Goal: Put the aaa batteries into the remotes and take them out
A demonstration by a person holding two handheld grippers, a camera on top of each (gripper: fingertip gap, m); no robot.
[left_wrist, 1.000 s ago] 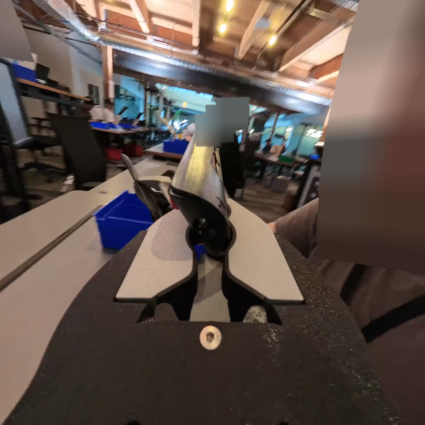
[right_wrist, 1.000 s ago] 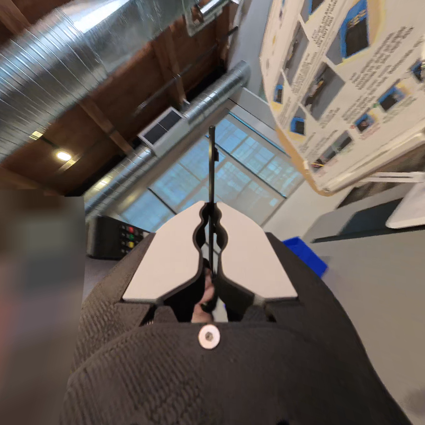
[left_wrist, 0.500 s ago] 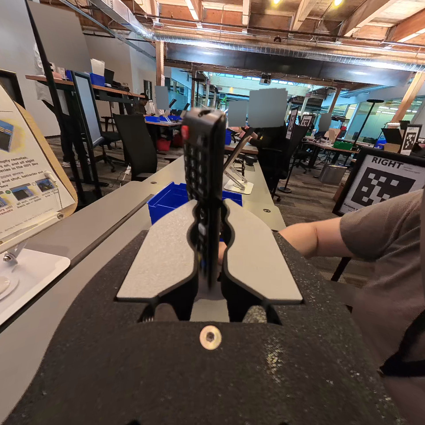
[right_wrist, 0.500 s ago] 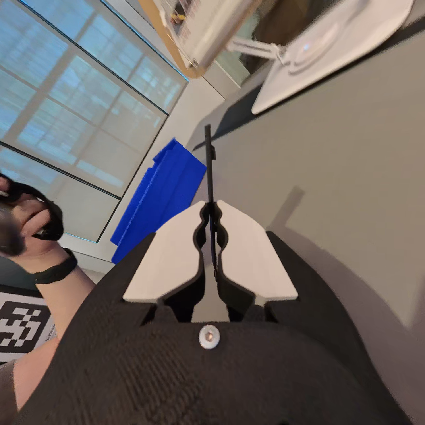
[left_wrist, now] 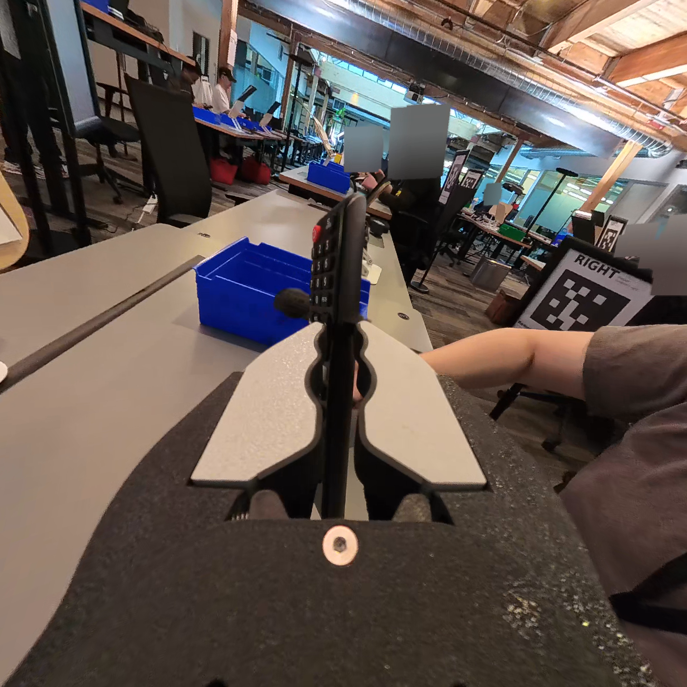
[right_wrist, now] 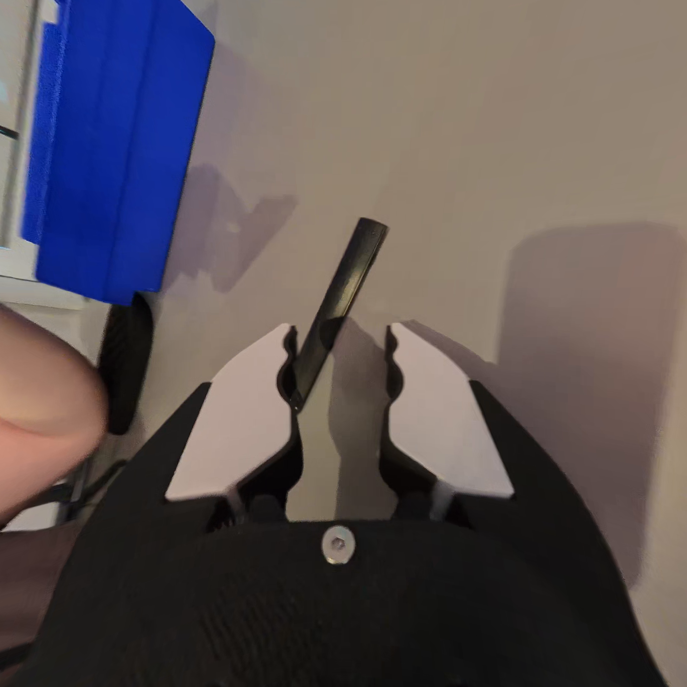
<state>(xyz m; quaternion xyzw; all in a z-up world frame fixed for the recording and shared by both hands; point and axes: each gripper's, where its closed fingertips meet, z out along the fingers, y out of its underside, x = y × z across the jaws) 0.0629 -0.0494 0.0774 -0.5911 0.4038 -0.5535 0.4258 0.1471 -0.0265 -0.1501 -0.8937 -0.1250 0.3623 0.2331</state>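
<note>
My left gripper [left_wrist: 340,327] is shut on a black remote [left_wrist: 336,267]. It holds the remote edge-on and upright above the grey table [left_wrist: 111,371], with the buttons facing left. In the right wrist view my right gripper [right_wrist: 340,329] is open and points down at the table [right_wrist: 464,111]. A thin black battery cover [right_wrist: 353,282] leans tilted against the left finger [right_wrist: 252,390]. The right finger [right_wrist: 438,401] stands well clear of the cover, so nothing grips it. I see no batteries.
A blue bin [left_wrist: 241,293] stands on the table beyond the remote; it also shows at the upper left of the right wrist view [right_wrist: 111,148]. A person's forearm [left_wrist: 502,357] reaches in from the right. A board with a square code pattern [left_wrist: 583,297] stands at the right.
My right gripper swung down toward the table and opened, so the black cover it pinched now leans loose against one finger. My left gripper turned and lowered with the remote still in it.
</note>
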